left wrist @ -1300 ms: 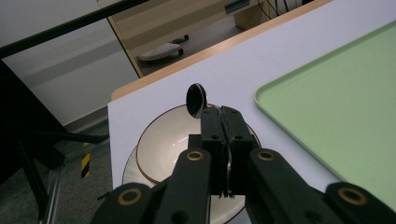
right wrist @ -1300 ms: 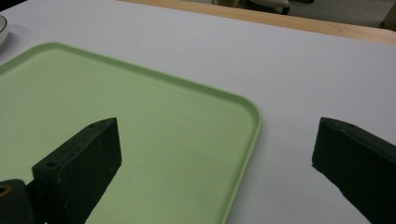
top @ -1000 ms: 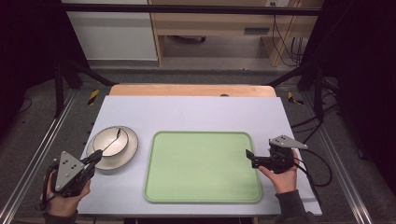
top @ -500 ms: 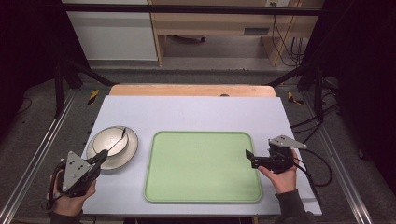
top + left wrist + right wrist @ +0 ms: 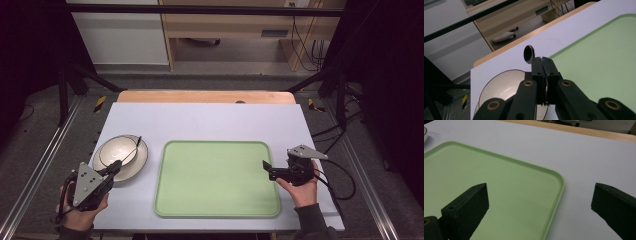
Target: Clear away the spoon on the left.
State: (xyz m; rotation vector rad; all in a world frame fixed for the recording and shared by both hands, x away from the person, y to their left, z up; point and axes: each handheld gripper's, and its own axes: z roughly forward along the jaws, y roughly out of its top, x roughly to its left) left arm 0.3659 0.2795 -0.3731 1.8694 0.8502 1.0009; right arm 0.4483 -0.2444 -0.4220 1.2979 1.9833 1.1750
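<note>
From above, the left gripper [image 5: 112, 170] clamps a metal spoon [image 5: 131, 152] over a white ceramic bowl [image 5: 118, 151] on a cream plate [image 5: 135, 165]; a pale green plastic tray [image 5: 217, 180] lies beside it on the white desk [image 5: 200, 120]. In the left gripper view, the spoon's bowl [image 5: 528, 53] rises above the clenched jaws. In the right gripper view, the right gripper [image 5: 539, 205] gapes, released, over the tray's corner [image 5: 559, 182].

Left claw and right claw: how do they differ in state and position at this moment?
The left claw is shut on the handle of a small metal spoon, while the right claw stands wide open with nothing between its jaws. The left claw sits over the round cream bowl and plate at the table's left; the right claw hovers at the right rim of the flat light-green tray. Both are black, two-jawed and hand-held.
</note>
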